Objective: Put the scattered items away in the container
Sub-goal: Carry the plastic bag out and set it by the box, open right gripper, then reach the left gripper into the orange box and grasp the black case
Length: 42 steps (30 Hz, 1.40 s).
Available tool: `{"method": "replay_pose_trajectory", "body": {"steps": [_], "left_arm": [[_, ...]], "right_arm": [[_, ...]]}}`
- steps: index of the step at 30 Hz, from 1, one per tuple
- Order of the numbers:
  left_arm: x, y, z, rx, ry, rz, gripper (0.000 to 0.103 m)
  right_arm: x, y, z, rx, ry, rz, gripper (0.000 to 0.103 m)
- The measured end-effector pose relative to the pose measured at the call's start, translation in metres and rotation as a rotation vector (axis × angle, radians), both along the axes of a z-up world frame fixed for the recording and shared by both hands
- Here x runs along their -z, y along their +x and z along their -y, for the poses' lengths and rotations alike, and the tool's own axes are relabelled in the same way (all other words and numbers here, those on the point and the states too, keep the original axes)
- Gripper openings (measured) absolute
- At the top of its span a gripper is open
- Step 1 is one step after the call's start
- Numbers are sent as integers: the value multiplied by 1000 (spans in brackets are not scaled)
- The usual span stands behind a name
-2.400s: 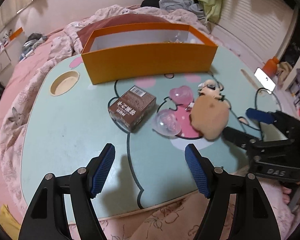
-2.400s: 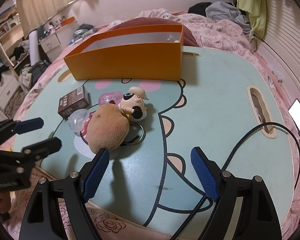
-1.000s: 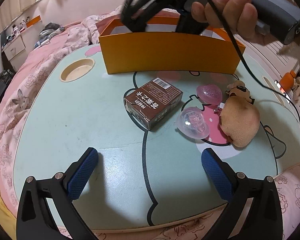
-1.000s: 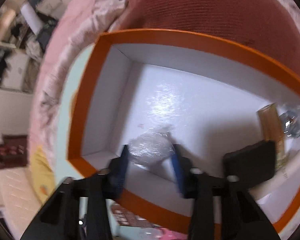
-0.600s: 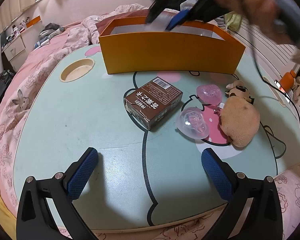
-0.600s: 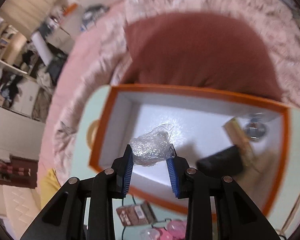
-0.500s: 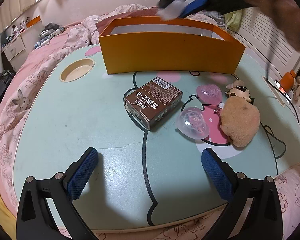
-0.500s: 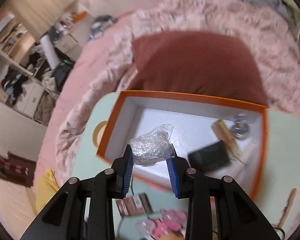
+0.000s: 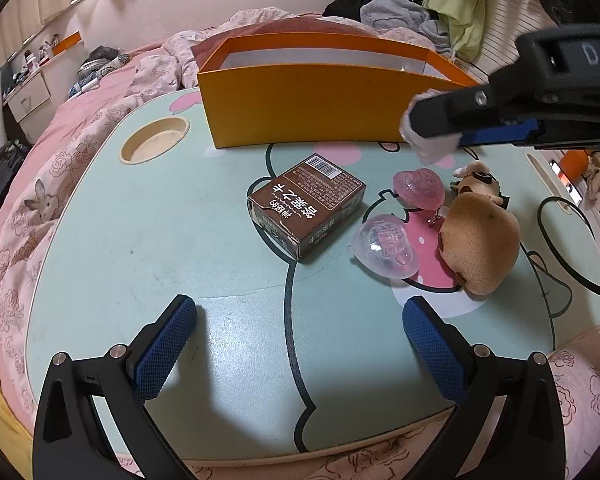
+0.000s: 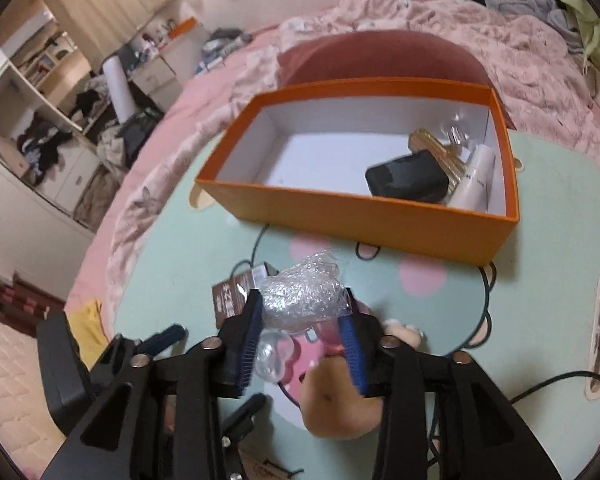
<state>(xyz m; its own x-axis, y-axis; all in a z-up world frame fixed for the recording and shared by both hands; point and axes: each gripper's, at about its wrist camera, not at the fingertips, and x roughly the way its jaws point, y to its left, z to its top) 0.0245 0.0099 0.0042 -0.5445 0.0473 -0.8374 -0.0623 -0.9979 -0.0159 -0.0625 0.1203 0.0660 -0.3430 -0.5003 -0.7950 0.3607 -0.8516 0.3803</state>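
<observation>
The orange box (image 9: pixel 319 100) stands at the far side of the mint lap table (image 9: pixel 140 240). In front of it lie a brown carton (image 9: pixel 305 204), a pink heart (image 9: pixel 417 186), a clear heart case (image 9: pixel 383 246), a tan plush (image 9: pixel 479 244) and a small figurine (image 9: pixel 479 178). My left gripper (image 9: pixel 300 332) hovers open and empty over the near table edge. My right gripper (image 10: pixel 301 308) hangs above these items, short of the box (image 10: pixel 355 216). A crumpled clear plastic wad (image 10: pixel 303 296) fills the gap between its pads, and its jaws are opening. From the left wrist view, the right gripper (image 9: pixel 427 136) enters at the right.
Inside the box lie a black case (image 10: pixel 405 180), a white tube (image 10: pixel 473 180) and a gold item (image 10: pixel 435 148). A round cup recess (image 9: pixel 154 144) sits at the table's far left. A black cable (image 9: pixel 571 264) crosses the right side. Pink bedding surrounds the table.
My right gripper drew back from above the box interior to over the scattered items, still carrying the plastic wad, and its jaws stand wider. The left gripper stayed still.
</observation>
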Motion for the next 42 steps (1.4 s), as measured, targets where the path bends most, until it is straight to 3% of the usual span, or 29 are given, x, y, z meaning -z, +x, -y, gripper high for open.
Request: {"method": "replay_pose_trajectory", "body": {"steps": [2, 10, 18, 23, 33, 35, 39, 42], "left_arm": [[0, 0, 0, 0, 0, 0, 103], [0, 0, 0, 0, -1, 1, 103], [0, 0, 0, -1, -1, 2, 103], [0, 0, 0, -1, -2, 2, 103], [-2, -2, 1, 6, 2, 9, 102], [-16, 2, 4, 4, 35, -33, 94], [-67, -4, 4, 57, 113, -139, 94], [-110, -33, -6, 98, 117, -195, 94]], "right_arm": [[-6, 6, -4, 15, -17, -53, 61], [-8, 48, -26, 43, 62, -154, 62], [7, 96, -34, 31, 239, -235, 63], [21, 108, -35, 62, 247, -243, 65], [51, 97, -41, 112, 257, -148, 65], [52, 97, -41, 112, 256, -152, 67], [52, 99, -39, 106, 253, -159, 70], [52, 100, -38, 105, 254, -162, 71]]}}
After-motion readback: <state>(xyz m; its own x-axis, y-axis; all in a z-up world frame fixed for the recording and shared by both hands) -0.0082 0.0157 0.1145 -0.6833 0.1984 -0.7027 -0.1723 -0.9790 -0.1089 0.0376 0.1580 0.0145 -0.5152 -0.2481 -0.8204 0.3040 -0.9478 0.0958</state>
